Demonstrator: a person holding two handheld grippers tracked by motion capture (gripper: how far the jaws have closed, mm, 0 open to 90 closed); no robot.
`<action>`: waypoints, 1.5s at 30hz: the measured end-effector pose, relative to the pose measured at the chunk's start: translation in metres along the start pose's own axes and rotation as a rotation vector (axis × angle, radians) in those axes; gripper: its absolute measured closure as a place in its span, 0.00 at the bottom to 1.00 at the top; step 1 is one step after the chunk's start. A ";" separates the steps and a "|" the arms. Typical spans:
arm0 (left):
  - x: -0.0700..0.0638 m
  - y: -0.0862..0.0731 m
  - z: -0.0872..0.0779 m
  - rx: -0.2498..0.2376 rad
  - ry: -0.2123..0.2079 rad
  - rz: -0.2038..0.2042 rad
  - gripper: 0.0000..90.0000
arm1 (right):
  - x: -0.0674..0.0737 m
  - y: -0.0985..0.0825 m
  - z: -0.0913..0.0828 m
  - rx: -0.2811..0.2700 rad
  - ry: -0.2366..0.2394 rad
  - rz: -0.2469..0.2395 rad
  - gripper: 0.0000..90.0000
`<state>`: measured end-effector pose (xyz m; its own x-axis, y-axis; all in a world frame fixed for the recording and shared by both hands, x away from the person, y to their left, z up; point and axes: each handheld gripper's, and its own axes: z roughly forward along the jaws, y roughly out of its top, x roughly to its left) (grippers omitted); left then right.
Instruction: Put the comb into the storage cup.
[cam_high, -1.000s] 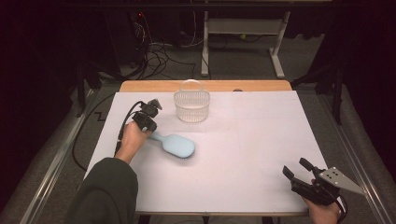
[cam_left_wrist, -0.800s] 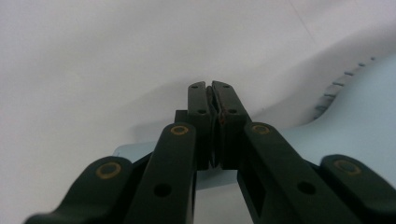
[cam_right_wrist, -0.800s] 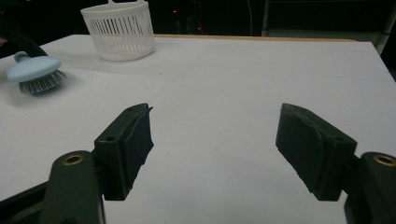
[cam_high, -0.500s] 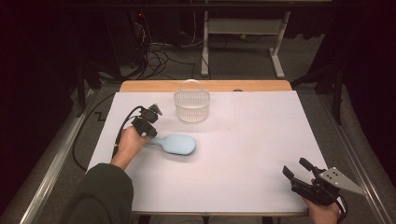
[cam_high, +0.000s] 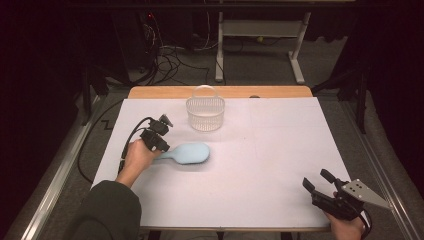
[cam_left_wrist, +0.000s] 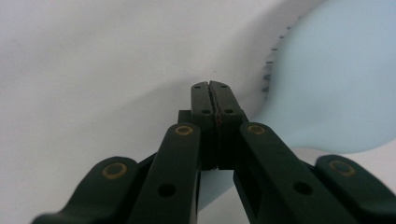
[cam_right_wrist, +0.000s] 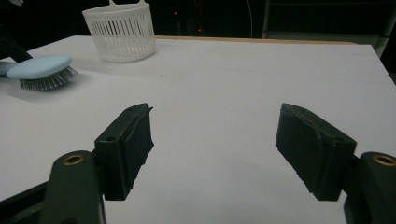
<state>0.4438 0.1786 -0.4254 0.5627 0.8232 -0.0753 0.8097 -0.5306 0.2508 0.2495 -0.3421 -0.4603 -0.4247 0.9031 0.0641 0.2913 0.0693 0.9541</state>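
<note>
High view first: over on the left side of the white table (cam_high: 260, 165), the left gripper (cam_high: 160, 145), down low at the handle end of a pale blue hairbrush (cam_high: 187, 153). Lying flat, that brush, bristles down, head pointing toward the middle of the sheet, handle running back under the gripper and the left hand (cam_high: 135, 157). Just beyond it, a white slatted basket (cam_high: 205, 114) standing upright near the far edge, close to the brush but not touching.

Now the left gripper view: pads pressed right together at the tips, only a thin seam between them (nothing showing in that seam). Pale blue of the handle just beneath the jaws, broad brush head off to the right with a row of bristle tips along its edge. Impossible to tell from here whether the handle is actually pinched farther down.

Across to the near right corner: the right gripper (cam_high: 316, 178), well apart from brush and basket, hovering at the table's edge. In the right gripper view, jaws spread wide, bare white sheet between them, holding nothing. Far off beyond them, brush at the left and basket behind it.
</note>
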 end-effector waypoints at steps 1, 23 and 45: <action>0.000 0.000 0.000 0.000 0.000 0.000 0.99 | 0.000 0.000 0.000 0.000 0.000 -0.001 0.31; -0.014 -0.016 -0.001 0.003 -0.026 0.036 0.99 | 0.001 0.000 -0.001 -0.008 -0.008 -0.008 0.31; -0.019 -0.049 -0.008 -0.034 -0.002 0.059 0.99 | 0.001 0.001 -0.001 -0.008 -0.013 -0.010 0.31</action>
<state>0.3919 0.1902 -0.4289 0.6098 0.7902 -0.0614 0.7690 -0.5711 0.2873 0.2483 -0.3414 -0.4594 -0.4160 0.9079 0.0510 0.2803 0.0746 0.9570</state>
